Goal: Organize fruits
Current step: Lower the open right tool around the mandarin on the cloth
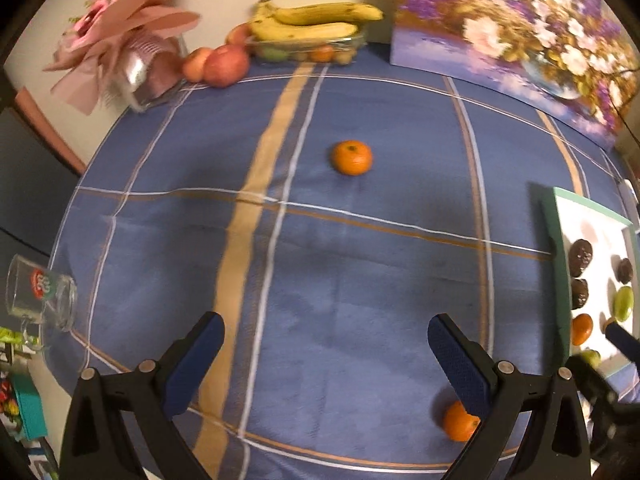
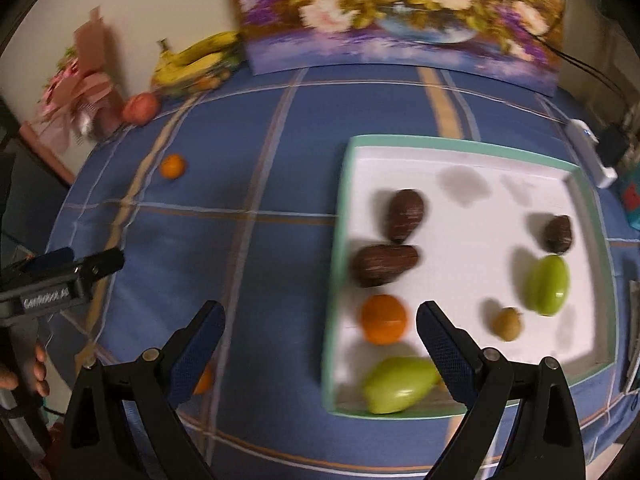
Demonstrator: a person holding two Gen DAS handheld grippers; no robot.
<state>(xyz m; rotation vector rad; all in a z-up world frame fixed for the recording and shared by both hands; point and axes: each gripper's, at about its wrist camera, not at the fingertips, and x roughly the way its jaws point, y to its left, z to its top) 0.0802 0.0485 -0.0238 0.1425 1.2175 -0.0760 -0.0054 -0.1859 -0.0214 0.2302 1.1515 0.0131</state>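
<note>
While your left hand-held gripper (image 1: pixel 326 354) and right hand-held gripper (image 2: pixel 320 344) gape wide and empty, two tangerines (image 1: pixel 351 157) remain on the bench (image 1: pixel 360 260), apparently awaiting the tray (image 2: pixel 336 216) beside its sorted fruit.

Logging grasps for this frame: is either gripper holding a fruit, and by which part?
Nothing is held. The left gripper and right gripper both have their jaws open and empty.

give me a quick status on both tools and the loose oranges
Left tool open, empty. Right tool open, empty, beside tray. Two oranges on cloth: far, near. Path clear.
</note>
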